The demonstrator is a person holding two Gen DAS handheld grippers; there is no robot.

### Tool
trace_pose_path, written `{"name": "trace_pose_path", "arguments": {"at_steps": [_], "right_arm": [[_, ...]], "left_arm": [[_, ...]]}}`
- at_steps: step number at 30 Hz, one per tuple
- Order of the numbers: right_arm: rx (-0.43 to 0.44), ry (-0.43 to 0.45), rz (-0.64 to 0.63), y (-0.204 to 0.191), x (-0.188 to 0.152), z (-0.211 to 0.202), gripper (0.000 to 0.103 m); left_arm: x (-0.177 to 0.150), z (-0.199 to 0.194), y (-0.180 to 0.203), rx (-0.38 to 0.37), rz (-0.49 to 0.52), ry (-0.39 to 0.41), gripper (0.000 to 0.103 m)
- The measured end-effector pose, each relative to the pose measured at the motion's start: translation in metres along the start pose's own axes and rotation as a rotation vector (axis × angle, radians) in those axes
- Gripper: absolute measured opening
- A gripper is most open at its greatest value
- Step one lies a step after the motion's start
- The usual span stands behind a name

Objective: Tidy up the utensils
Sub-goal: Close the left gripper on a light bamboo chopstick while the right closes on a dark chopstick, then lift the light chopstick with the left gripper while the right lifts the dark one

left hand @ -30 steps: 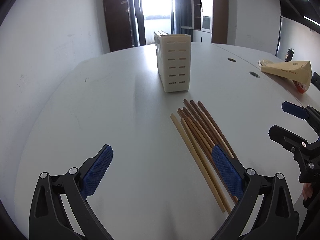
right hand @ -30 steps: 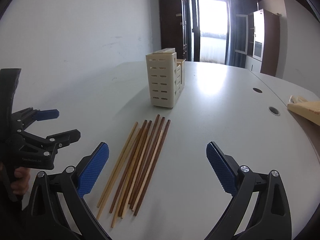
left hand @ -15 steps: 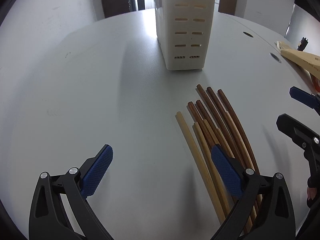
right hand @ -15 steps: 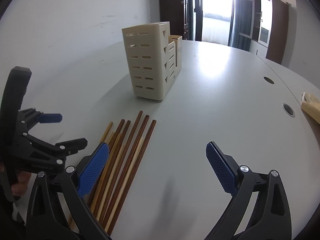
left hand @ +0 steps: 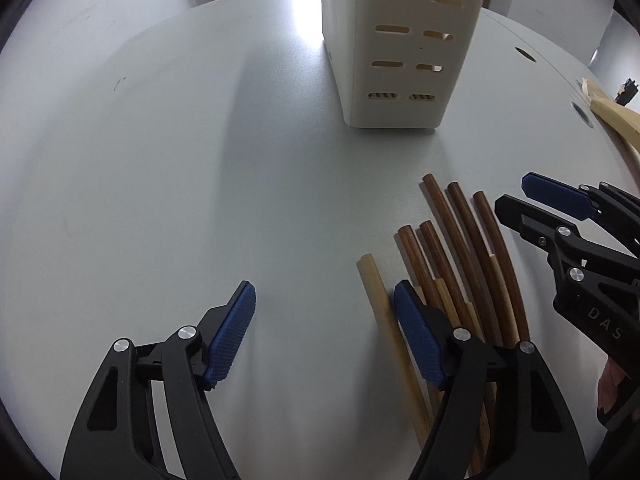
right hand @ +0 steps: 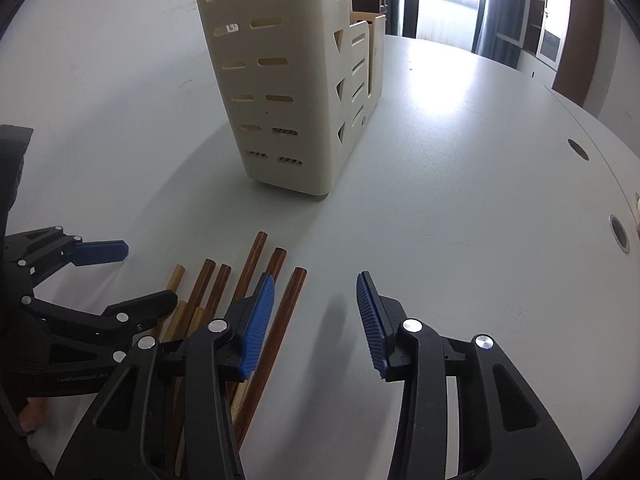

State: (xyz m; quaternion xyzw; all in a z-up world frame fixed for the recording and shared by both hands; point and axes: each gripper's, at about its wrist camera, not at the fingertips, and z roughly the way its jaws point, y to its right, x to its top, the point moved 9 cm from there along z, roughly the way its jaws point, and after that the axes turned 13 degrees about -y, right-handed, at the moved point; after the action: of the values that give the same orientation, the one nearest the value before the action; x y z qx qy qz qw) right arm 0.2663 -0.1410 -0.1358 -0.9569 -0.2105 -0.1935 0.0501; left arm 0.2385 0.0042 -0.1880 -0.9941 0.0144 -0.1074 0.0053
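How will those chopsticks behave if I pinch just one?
The chopsticks look round and smooth, so one may roll or slip from the pads. They lie touching side by side on the table, so neighbours will probably shift. They seem thin, stiff and light.

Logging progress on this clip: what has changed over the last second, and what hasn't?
Both tongs came in lower toward the chopsticks and cream holder, which now loom larger. The left tongs and right tongs are closing, with only bare table between their pads; nothing is held. The chopsticks lie in the same bundle, the holder stands where it was.
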Motion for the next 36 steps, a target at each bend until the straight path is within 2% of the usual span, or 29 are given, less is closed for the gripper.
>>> {"name": "trace_pose_path", "arguments": {"at_steps": [3, 4, 10, 12, 15, 16, 17, 21, 26, 35, 36], "right_arm": [[-0.019, -0.02, -0.01, -0.002, 0.0, 0.011, 0.016], [-0.016, -0.028, -0.01, -0.002, -0.002, 0.015, 0.016], [-0.035, -0.029, -0.02, -0.007, -0.006, 0.016, 0.015], [-0.04, -0.025, -0.018, -0.01, -0.006, 0.016, 0.005], [-0.03, -0.019, -0.007, -0.012, -0.009, 0.016, 0.001], [-0.024, -0.017, -0.001, -0.01, -0.009, 0.014, 0.001], [-0.015, -0.015, 0.007, -0.01, -0.01, 0.014, 0.001], [0.041, 0.001, 0.043, -0.008, -0.013, 0.011, 0.001], [0.12, 0.015, 0.059, -0.014, -0.01, 0.0, 0.001], [0.13, -0.007, 0.036, -0.03, 0.009, -0.005, 0.001], [0.126, -0.012, 0.042, -0.03, 0.01, -0.004, 0.004]], "left_arm": [[0.003, 0.0, -0.002, 0.016, -0.01, 0.006, 0.066], [0.003, -0.001, -0.001, 0.011, -0.01, 0.004, 0.062], [0.0, -0.002, -0.001, 0.009, -0.012, 0.006, 0.061], [0.001, -0.002, 0.001, -0.002, -0.009, 0.009, 0.055], [0.004, -0.003, 0.007, 0.003, 0.005, 0.016, 0.033], [0.005, -0.003, 0.009, 0.007, 0.007, 0.015, 0.019], [0.006, -0.003, 0.009, 0.014, 0.007, 0.015, 0.011], [0.01, -0.002, 0.011, 0.005, 0.015, 0.016, 0.008], [0.013, -0.002, 0.01, -0.084, -0.008, 0.002, 0.006], [0.015, -0.002, 0.011, -0.106, -0.004, 0.009, 0.006], [0.015, -0.003, 0.011, -0.103, -0.001, 0.011, 0.006]]}}
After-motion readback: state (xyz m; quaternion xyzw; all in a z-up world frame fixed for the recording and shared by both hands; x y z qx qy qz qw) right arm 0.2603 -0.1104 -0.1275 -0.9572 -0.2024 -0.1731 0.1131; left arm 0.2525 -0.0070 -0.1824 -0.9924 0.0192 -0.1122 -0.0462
